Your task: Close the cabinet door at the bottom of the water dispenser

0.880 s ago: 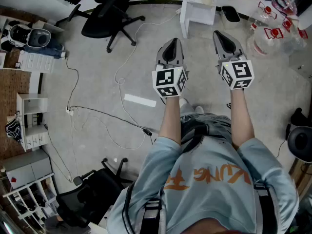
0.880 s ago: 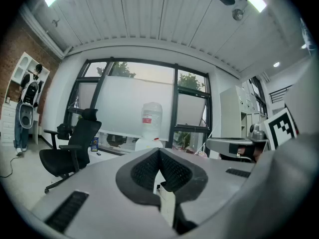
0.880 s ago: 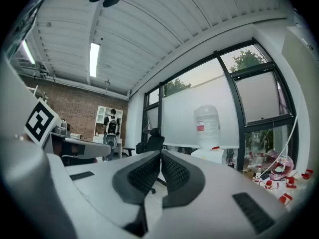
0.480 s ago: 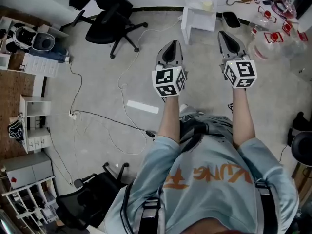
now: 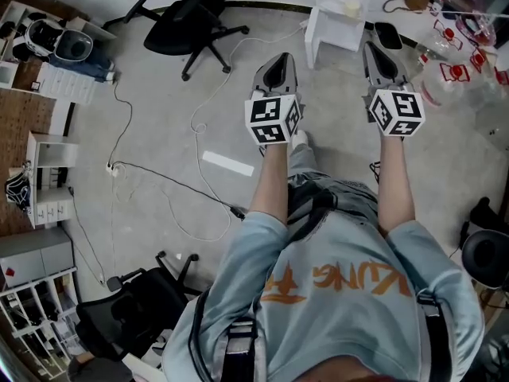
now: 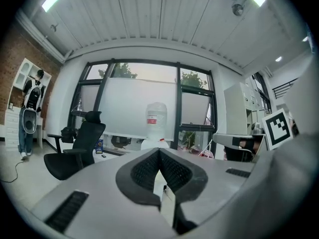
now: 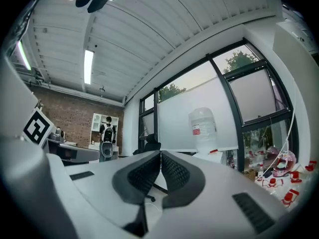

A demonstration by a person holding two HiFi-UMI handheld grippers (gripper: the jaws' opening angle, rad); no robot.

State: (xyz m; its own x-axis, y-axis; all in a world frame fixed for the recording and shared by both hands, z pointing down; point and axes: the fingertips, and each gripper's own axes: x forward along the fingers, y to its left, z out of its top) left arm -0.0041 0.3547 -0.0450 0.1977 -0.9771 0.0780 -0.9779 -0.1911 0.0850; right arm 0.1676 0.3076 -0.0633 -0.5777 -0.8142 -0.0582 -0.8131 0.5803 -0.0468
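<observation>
The white water dispenser (image 5: 340, 24) stands on the floor straight ahead of both grippers, a short way off. In the left gripper view its clear bottle (image 6: 156, 119) rises just above the jaws; in the right gripper view the bottle (image 7: 203, 128) sits right of the jaws. The bottom cabinet is mostly hidden behind the jaws, and I cannot make out how its door stands. My left gripper (image 5: 278, 59) (image 6: 159, 151) is shut with nothing in it. My right gripper (image 5: 373, 48) (image 7: 160, 154) is also shut and empty. Both are held level at arm's length.
A black office chair (image 5: 192, 13) stands to the left of the dispenser, and another (image 5: 135, 313) behind me at lower left. Cables (image 5: 163, 188) trail over the concrete floor. Water jugs with red labels (image 5: 455, 62) crowd the right. White shelves (image 5: 49, 181) line the left wall.
The person has stepped forward, so the dispenser and chair now lie closer to the grippers. Both grippers stay shut, level and side by side.
</observation>
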